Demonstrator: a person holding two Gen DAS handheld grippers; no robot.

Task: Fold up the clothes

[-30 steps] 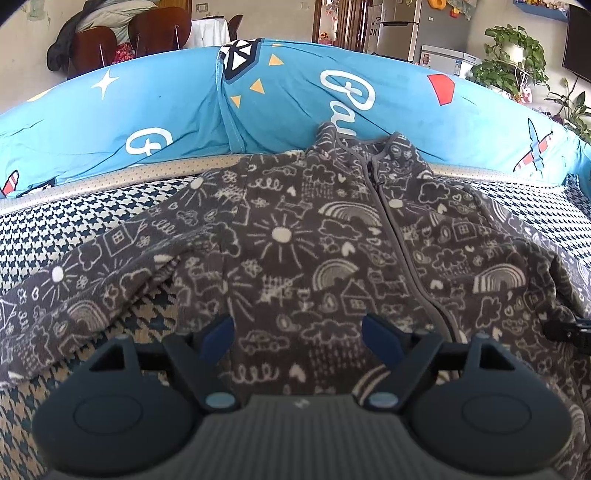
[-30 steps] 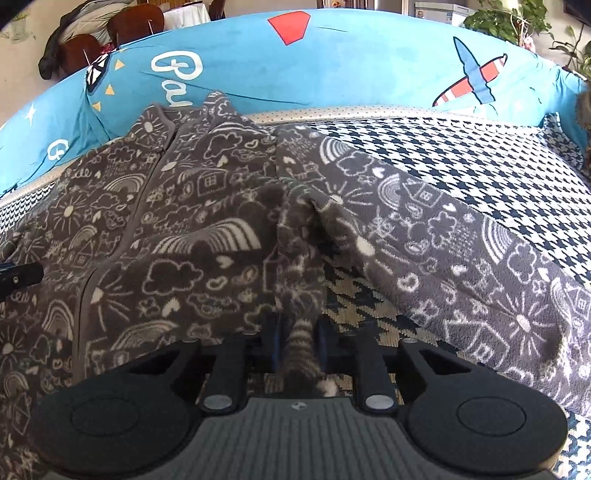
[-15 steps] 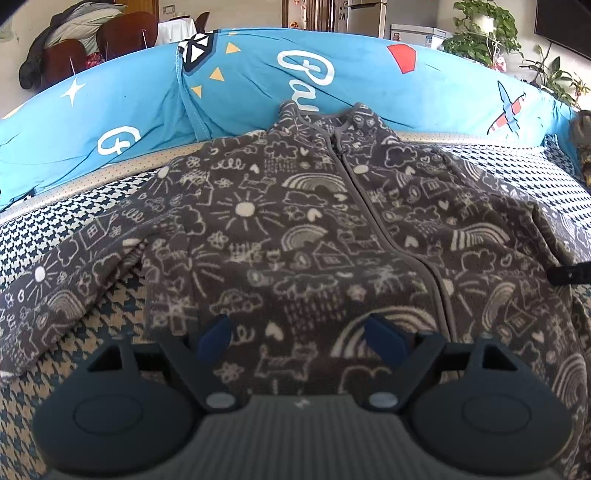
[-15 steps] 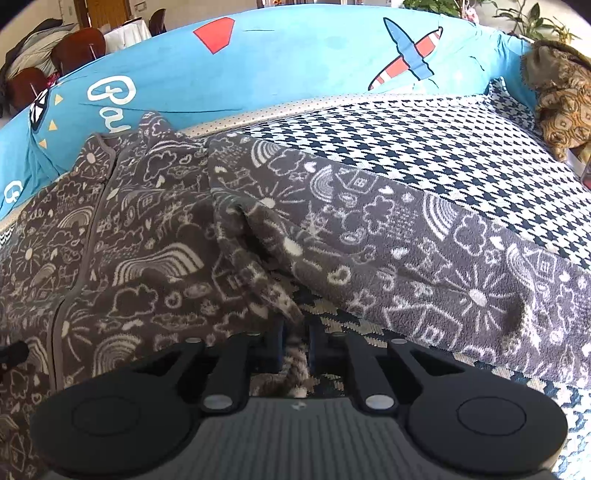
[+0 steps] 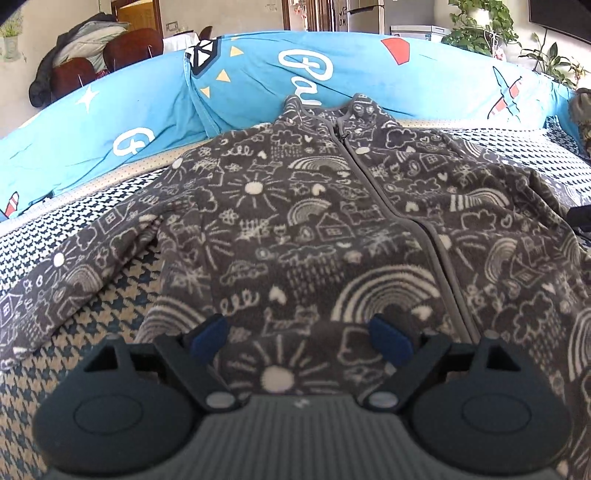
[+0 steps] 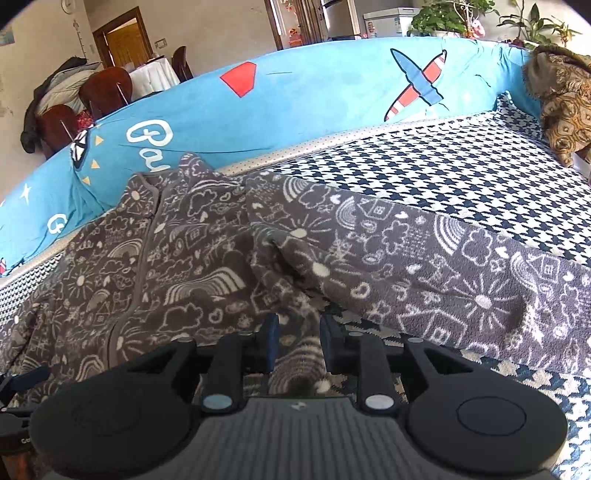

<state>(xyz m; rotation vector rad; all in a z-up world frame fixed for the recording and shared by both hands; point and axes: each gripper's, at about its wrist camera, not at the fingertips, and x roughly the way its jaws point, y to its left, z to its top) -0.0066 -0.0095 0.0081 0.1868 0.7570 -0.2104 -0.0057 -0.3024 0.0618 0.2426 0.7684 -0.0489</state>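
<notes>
Far left, beyond the sofa back: dark wooden chairs (image 5: 122, 48) with a coat (image 5: 74, 40) draped over them.

The blue printed cover (image 5: 147, 110) runs across the far side of the whole scene. Near of it lies the houndstooth seat cover (image 6: 461, 177), which carries the garment.

The grey fleece jacket (image 5: 295, 229) with white doodle print lies face up, zipped, collar far against the blue cover, hem towards you. Its left sleeve (image 5: 74, 273) stretches out flat to the near left over the houndstooth.

Your left hand-held gripper (image 5: 301, 338) is over the jacket's hem area, left of the zip. Jaws are wide and opening further; the blue pads (image 5: 208, 334) stand clear on either side of a broad patch of fleece. Fabric lies between them but they are not pinching it.

The zip (image 5: 388, 199) runs from collar to hem, just right of that gripper.

Your right hand-held gripper (image 6: 295, 338) is at the jacket's right edge, below the armpit. Jaws are narrow but opening; a fold of fleece sits in the gap. The pads look just off the cloth; contact cannot be confirmed.

The right sleeve (image 6: 443, 266) extends out to the right across the houndstooth, lying flat.

Far right: a brown patterned cushion (image 6: 561, 103) at the sofa's end, with potted plants (image 6: 454, 14) behind the blue cover.
</notes>
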